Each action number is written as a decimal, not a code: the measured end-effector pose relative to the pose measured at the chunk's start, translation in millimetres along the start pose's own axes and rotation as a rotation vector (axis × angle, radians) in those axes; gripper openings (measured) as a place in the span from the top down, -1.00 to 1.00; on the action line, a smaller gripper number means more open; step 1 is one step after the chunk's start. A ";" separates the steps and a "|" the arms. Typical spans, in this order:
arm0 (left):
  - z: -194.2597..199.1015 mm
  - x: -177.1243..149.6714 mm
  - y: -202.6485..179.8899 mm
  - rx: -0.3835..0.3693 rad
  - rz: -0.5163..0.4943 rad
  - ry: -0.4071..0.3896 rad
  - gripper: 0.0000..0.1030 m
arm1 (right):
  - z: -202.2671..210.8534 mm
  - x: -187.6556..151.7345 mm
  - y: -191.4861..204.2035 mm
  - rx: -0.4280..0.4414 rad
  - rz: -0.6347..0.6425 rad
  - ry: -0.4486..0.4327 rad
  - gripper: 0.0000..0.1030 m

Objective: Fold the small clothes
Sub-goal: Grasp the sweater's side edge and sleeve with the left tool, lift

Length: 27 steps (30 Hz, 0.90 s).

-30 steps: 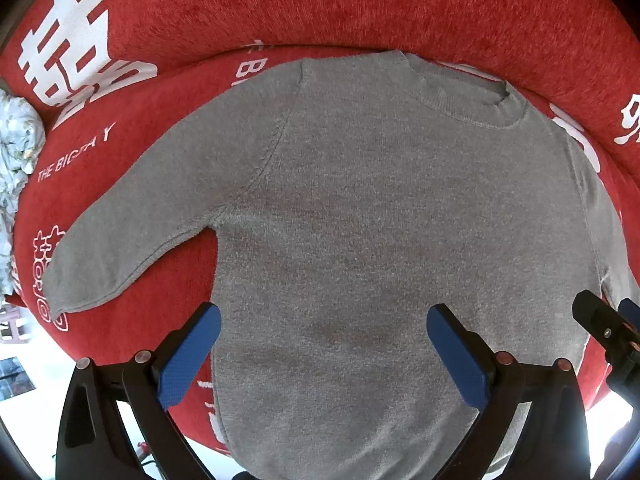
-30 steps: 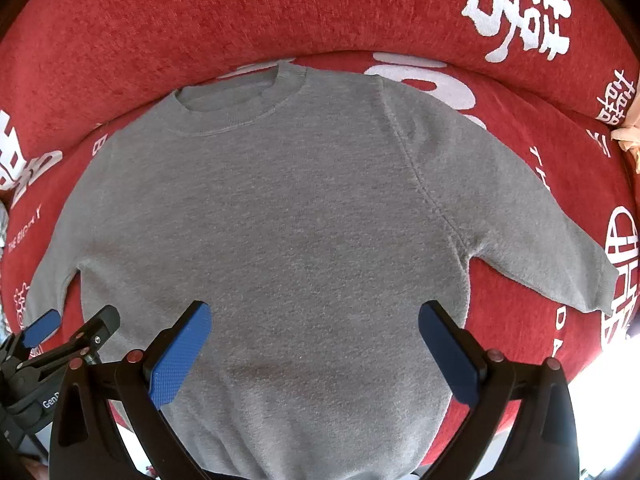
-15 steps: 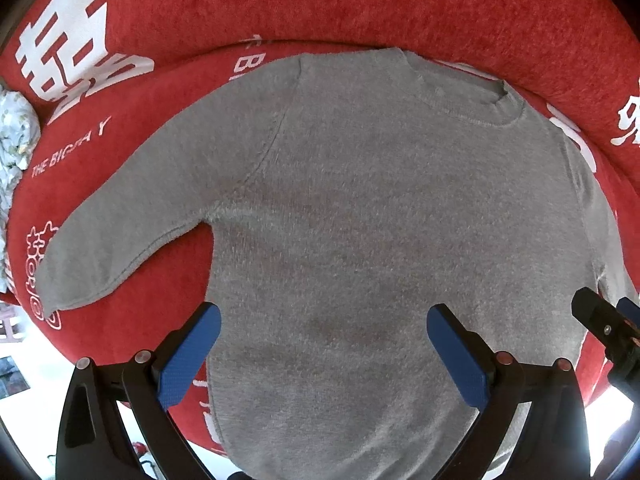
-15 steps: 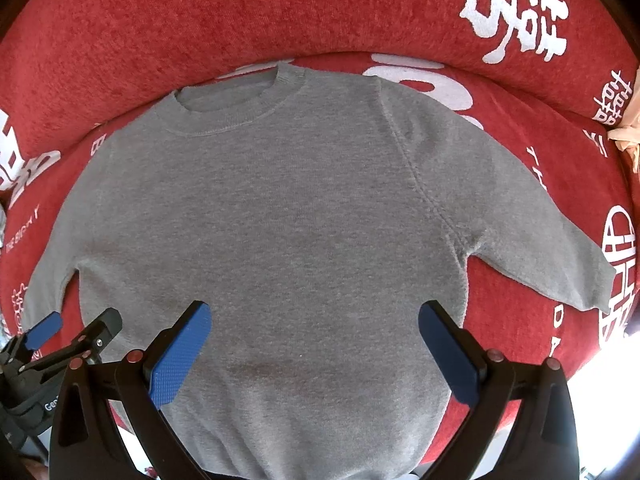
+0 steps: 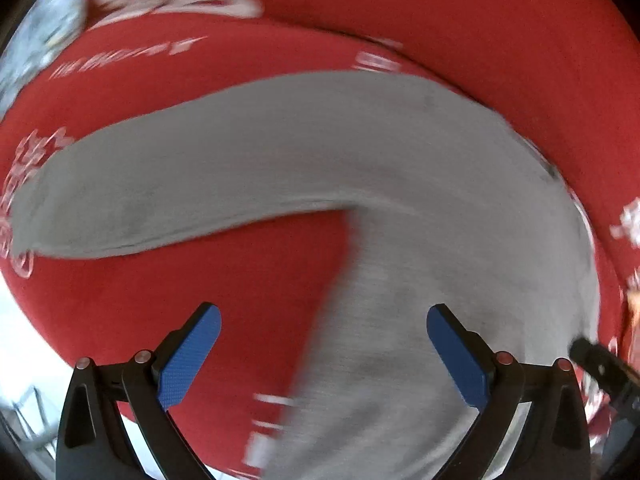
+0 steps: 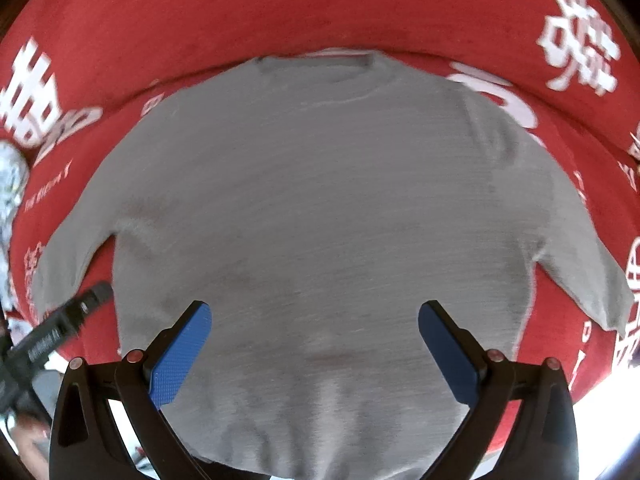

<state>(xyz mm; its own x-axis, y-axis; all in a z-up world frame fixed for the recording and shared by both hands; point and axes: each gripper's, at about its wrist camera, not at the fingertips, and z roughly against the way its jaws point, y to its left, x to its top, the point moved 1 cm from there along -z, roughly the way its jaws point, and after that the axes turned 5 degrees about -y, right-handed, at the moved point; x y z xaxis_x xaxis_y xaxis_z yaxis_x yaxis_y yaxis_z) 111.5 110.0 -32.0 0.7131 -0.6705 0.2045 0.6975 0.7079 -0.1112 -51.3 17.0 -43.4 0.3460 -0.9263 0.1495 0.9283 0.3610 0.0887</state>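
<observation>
sweater (image 6: 320,220) flat, unmoved | left hand-held gripper (image 5: 320,356) shifted toward sleeve, spread wide, empty | right hand-held gripper (image 6: 314,350) same

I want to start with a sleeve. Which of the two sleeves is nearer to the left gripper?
The left sleeve: it stretches just ahead of the open left gripper. The other sleeve lies far across the sweater.
</observation>
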 end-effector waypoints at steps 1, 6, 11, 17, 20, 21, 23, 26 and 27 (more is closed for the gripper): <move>-4.6 -0.7 26.9 0.019 0.050 -0.010 -1.00 | -3.1 -2.4 8.1 0.008 0.015 0.008 -1.00; -23.8 -1.1 117.3 -0.048 0.288 -0.061 -1.00 | -20.1 -13.3 45.6 0.039 0.081 0.047 -1.00; -44.5 1.2 166.9 -0.224 0.509 -0.093 -1.00 | -29.4 -18.5 75.0 0.058 0.128 0.072 -1.00; -49.7 17.3 177.7 -0.354 0.628 -0.147 -1.00 | -29.1 -15.6 99.1 0.075 0.167 0.073 -1.00; -45.1 22.3 191.3 -0.386 0.674 -0.189 -0.99 | -29.0 -15.1 108.9 0.088 0.183 0.077 -1.00; -43.5 23.7 192.8 -0.378 0.682 -0.203 -0.88 | -30.0 -15.3 112.2 0.089 0.189 0.079 -1.00; -47.4 28.9 183.3 -0.338 0.693 -0.205 -0.43 | -31.0 -17.2 117.1 0.094 0.196 0.087 -1.00; -53.6 28.9 184.5 -0.326 0.697 -0.187 0.63 | -31.3 -20.7 121.6 0.108 0.202 0.092 -1.00; -53.4 28.1 186.5 -0.345 0.694 -0.201 0.75 | -31.1 -21.9 122.3 0.110 0.205 0.092 -1.00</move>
<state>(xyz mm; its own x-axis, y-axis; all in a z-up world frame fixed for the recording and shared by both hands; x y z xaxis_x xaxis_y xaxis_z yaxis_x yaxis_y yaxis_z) 265.4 211.3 -98.9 0.9889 -0.0263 0.1464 0.1054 0.8182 -0.5652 58.9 78.0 -66.5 0.5413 -0.8364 0.0859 0.8186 0.5476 0.1736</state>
